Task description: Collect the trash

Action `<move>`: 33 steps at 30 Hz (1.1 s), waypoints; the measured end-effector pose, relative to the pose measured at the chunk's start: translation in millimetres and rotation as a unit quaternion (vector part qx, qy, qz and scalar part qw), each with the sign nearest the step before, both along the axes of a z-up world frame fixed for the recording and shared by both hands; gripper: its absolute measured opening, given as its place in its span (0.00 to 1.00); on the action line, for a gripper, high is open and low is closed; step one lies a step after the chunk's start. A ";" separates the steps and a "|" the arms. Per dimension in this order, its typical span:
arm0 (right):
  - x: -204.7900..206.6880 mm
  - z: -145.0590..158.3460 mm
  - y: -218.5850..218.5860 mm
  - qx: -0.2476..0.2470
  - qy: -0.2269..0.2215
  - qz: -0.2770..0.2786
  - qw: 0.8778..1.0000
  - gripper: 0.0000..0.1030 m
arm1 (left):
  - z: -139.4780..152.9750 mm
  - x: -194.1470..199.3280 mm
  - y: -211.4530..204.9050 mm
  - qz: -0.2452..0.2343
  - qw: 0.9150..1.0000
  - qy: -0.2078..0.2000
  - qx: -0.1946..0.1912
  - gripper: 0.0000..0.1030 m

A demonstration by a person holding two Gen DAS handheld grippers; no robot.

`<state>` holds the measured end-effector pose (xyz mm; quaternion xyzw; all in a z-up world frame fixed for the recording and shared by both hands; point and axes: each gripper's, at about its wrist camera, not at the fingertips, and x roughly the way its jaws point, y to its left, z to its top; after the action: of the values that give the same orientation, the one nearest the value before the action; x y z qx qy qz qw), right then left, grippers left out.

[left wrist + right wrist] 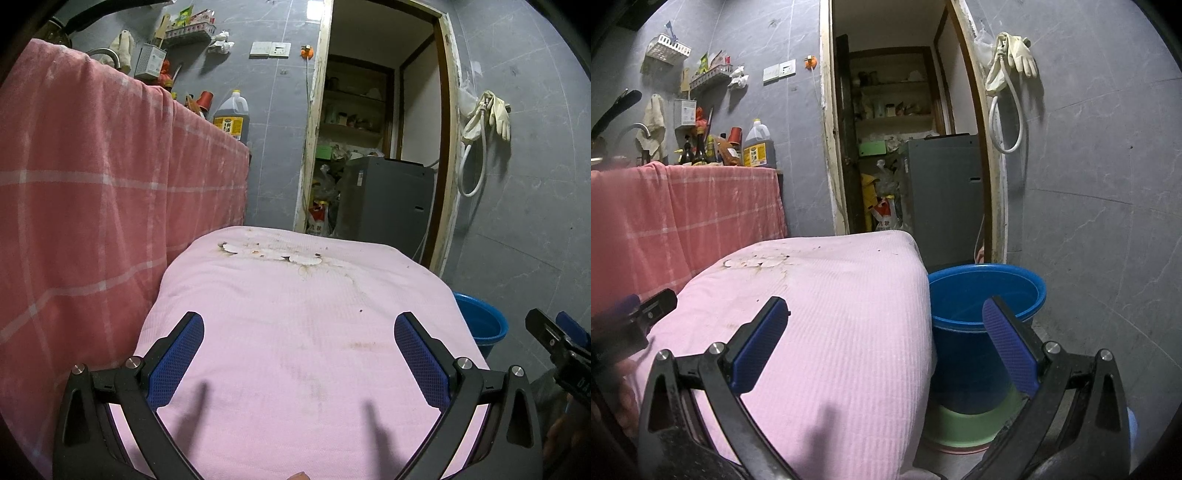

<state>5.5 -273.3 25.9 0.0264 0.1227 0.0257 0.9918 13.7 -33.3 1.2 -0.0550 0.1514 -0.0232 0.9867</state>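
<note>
A: In the left wrist view, the left gripper [299, 328] hangs low in the frame over the pink ribbed cloth [295, 350] that covers a low table. Its blue-padded fingers [177, 365] stand wide apart with nothing between them.

B: And the trash?

A: At the upper centre of that cloth lie flat, pale, peel-like scraps [273, 254] amid brown stains. I cannot tell whether they are loose or stuck; they are too small at that distance. If stuck, a pinch could bunch the cloth and drag it instead of lifting anything.

B: What else could go wrong there?

A: The scraps look thin. Broad pads may slide over them or crumble them, scattering bits. The right gripper [557, 350] shows at the right edge of the frame, near enough that both reaching inward could knock together.

B: Now the right wrist view.

A: The right gripper [886, 325] also has its fingers spread wide and empty, straddling the cloth's right edge and the round blue plastic bucket [1027, 291] at centre right, which sits in a pale green plastic basin [960, 424] on the floor.

B: The risk?

A: The bucket stands just beside the table; a swinging finger could tip it, or a dropped scrap could miss its rim.
</note>
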 end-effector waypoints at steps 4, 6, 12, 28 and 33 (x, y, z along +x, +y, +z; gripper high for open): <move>0.8 0.3 -0.2 0.001 0.001 0.000 1.000 1.00 | 0.8 -0.6 -0.3 0.002 1.000 0.000 0.000 0.98; 0.9 0.7 -0.8 0.003 0.000 0.001 1.000 1.00 | 0.4 0.1 0.7 0.001 1.000 0.001 -0.001 0.98; 0.3 -0.3 -3.1 0.005 -0.002 0.002 1.000 1.00 | -0.6 -0.4 -0.3 0.000 1.000 0.001 -0.001 0.98; -0.5 -0.8 -2.5 0.007 -0.003 0.002 1.000 1.00 | -1.3 -0.3 -1.1 0.003 1.000 0.000 -0.002 0.98; -0.5 -1.0 -1.9 0.007 -0.003 0.002 1.000 1.00 | -2.7 0.2 -0.8 0.003 1.000 0.000 -0.003 0.98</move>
<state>5.0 -275.2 24.9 0.0326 0.1195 0.0281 0.9919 13.9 -34.1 -1.5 -0.0579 0.1512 -0.0206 0.9866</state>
